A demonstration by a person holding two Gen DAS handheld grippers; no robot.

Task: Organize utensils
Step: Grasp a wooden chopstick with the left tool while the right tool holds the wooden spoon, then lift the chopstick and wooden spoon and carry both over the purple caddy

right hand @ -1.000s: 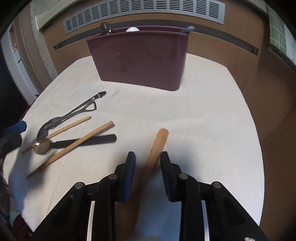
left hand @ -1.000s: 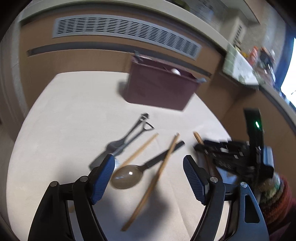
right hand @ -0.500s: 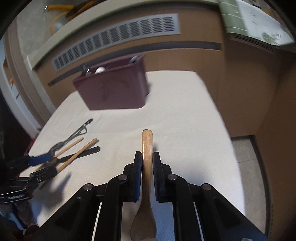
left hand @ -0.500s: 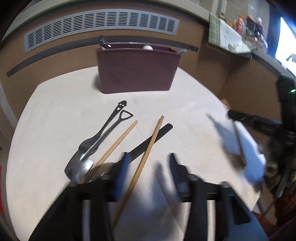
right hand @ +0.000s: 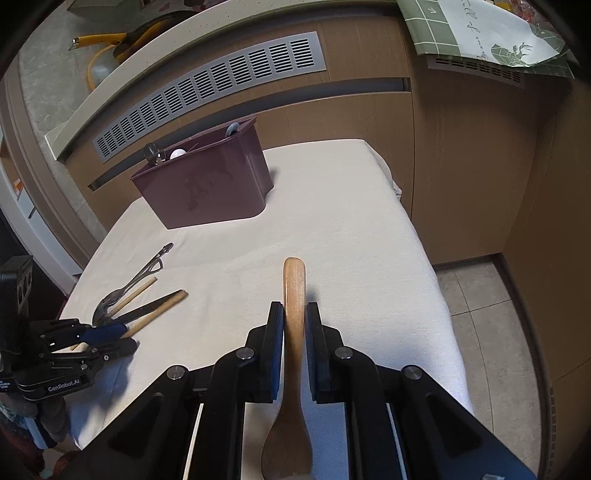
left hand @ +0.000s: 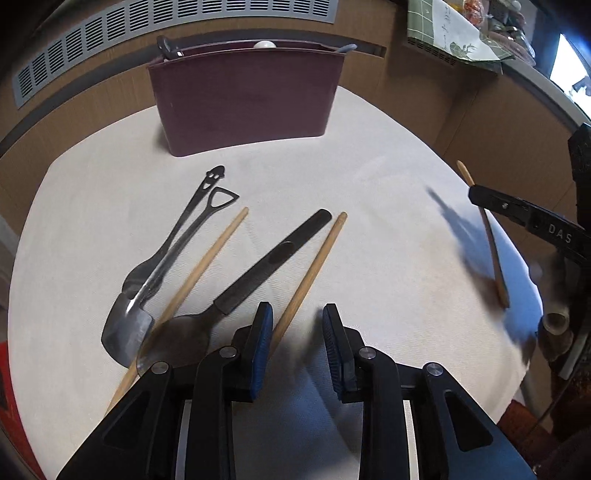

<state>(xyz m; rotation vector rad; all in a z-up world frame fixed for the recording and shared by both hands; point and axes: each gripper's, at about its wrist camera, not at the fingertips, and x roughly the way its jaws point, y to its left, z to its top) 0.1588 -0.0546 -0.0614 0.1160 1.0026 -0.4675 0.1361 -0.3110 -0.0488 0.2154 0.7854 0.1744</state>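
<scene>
My left gripper (left hand: 297, 314) hovers low over the white cloth, its jaws closing. The right-hand wooden chopstick (left hand: 317, 254) runs in beside the left pad; the right pad stands apart from it. A second chopstick (left hand: 207, 266), a black-handled spoon (left hand: 273, 258), a smiley-handled spoon (left hand: 199, 199) and a small shovel-shaped spoon (left hand: 129, 325) lie to the left. My right gripper (right hand: 295, 314) is shut on a wooden spoon (right hand: 294, 280), handle pointing forward, bowl toward the camera. The maroon utensil holder (left hand: 243, 99) stands at the far side with several utensils inside.
The cloth-covered table (right hand: 351, 221) ends at a wooden cabinet wall with a grey vent (right hand: 207, 99). Its right edge drops to a tiled floor (right hand: 491, 314). A green checked paper (right hand: 480, 33) hangs over the counter at upper right.
My left gripper's jaws narrowed from wide apart and slid right to the right-hand chopstick. My right gripper shut on the wooden spoon and swung it round above the cloth.
</scene>
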